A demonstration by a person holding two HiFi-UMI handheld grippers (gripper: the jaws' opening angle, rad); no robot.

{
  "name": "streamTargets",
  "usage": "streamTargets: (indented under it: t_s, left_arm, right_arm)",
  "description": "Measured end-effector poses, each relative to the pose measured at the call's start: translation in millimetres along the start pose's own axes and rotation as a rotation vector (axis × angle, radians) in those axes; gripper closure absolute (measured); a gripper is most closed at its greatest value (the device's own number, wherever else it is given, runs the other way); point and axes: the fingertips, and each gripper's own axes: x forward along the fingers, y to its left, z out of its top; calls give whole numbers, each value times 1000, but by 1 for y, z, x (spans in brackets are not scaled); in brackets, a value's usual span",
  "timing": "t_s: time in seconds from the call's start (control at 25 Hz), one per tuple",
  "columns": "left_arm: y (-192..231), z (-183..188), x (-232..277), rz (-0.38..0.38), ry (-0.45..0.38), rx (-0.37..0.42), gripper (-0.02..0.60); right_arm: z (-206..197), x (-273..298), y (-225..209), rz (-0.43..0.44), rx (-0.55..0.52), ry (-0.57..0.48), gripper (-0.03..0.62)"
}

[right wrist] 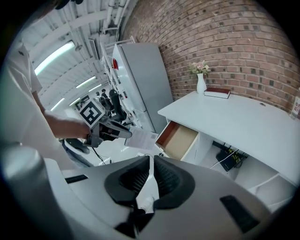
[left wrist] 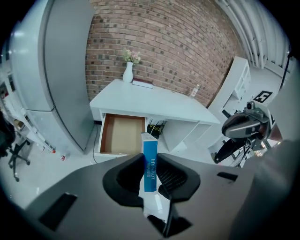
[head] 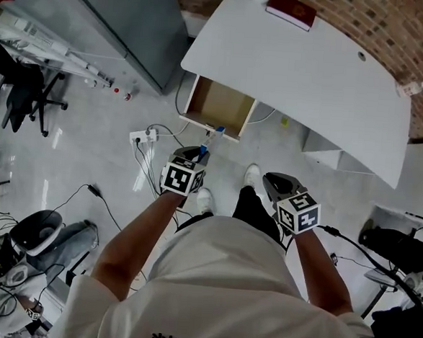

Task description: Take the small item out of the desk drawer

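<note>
A small blue and white box stands upright between the pads of my left gripper, which is shut on it. In the head view the box sticks out ahead of the left gripper, over the floor in front of the open drawer. The drawer of the white desk is pulled out and shows a bare brown bottom. My right gripper is shut with nothing in it; it hangs at the right, away from the drawer.
A red book and a white vase stand at the back of the desk. A grey cabinet is left of it. A power strip and cables lie on the floor. An office chair stands far left.
</note>
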Motion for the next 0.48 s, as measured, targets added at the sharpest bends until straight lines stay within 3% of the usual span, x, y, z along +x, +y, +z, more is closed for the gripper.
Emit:
streamTargets:
  t_s: [0.48]
  left_arm:
    - [-3,-44,-94,-75,-25,40,491]
  right_arm:
    - [-2,8,82,-33,-30,-12,553]
